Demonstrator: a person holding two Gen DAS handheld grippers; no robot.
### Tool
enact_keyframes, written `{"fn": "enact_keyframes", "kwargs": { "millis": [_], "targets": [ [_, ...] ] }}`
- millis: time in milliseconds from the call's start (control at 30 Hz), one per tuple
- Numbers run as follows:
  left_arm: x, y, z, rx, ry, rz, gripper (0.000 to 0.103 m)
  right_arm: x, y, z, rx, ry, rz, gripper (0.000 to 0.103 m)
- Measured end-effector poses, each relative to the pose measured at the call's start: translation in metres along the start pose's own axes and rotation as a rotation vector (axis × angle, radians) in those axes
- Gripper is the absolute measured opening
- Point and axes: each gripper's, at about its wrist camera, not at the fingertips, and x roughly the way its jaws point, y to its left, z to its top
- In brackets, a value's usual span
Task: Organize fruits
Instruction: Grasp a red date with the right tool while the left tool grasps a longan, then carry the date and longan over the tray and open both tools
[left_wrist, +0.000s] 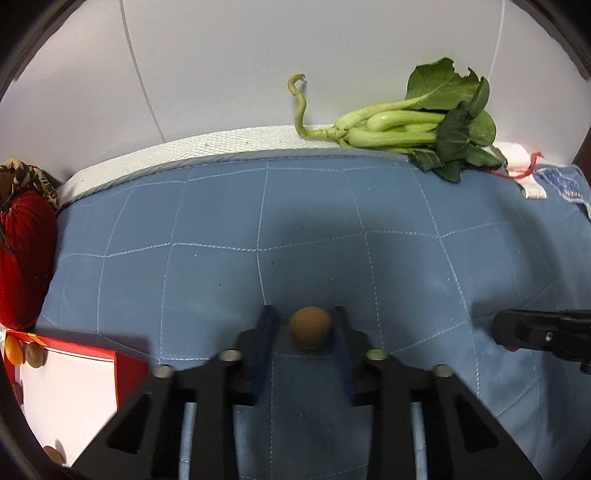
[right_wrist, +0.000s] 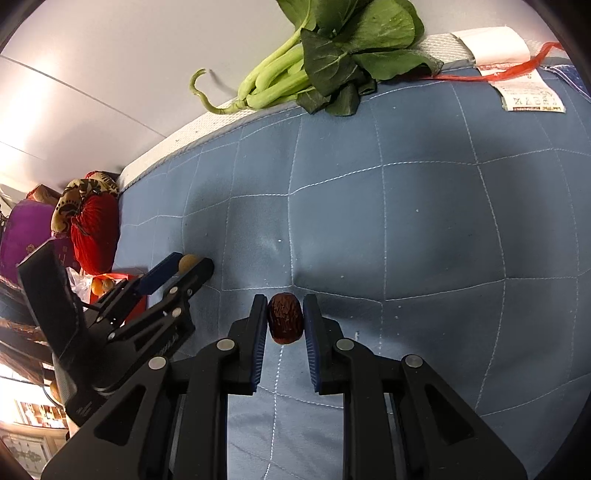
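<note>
My left gripper (left_wrist: 304, 323) stands around a small round tan fruit (left_wrist: 310, 328) on the blue quilted mat (left_wrist: 221, 266); the right pad touches it, a narrow gap shows on the left. It also shows in the right wrist view (right_wrist: 190, 266), with the tan fruit (right_wrist: 187, 262) between its tips. My right gripper (right_wrist: 285, 314) is shut on a wrinkled dark red date (right_wrist: 285, 323) just above the mat (right_wrist: 406, 221). A red-edged white box (left_wrist: 66, 398) at lower left holds an orange fruit (left_wrist: 14, 350) and brown fruits (left_wrist: 35, 354).
A bunch of bok choy (left_wrist: 417, 125) lies at the mat's far edge, also in the right wrist view (right_wrist: 325, 55). A red velvet pouch (left_wrist: 22, 254) stands at the left. A white label with red string (right_wrist: 524, 88) lies at the far right. A grey wall is behind.
</note>
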Motion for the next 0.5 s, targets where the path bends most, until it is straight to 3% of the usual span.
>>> {"fn": "enact_keyframes", "kwargs": {
  "millis": [300, 500],
  "targets": [
    [-0.026, 0.002, -0.005, -0.041, -0.048, -0.011, 0.022, -0.001, 0.014, -0.002, -0.030, 0.002, 0.044, 0.017],
    [-0.104, 0.054, -0.039, -0.148, -0.112, 0.086, 0.022, 0.000, 0.061, -0.014, -0.117, 0.001, 0.201, 0.017]
  ]
}}
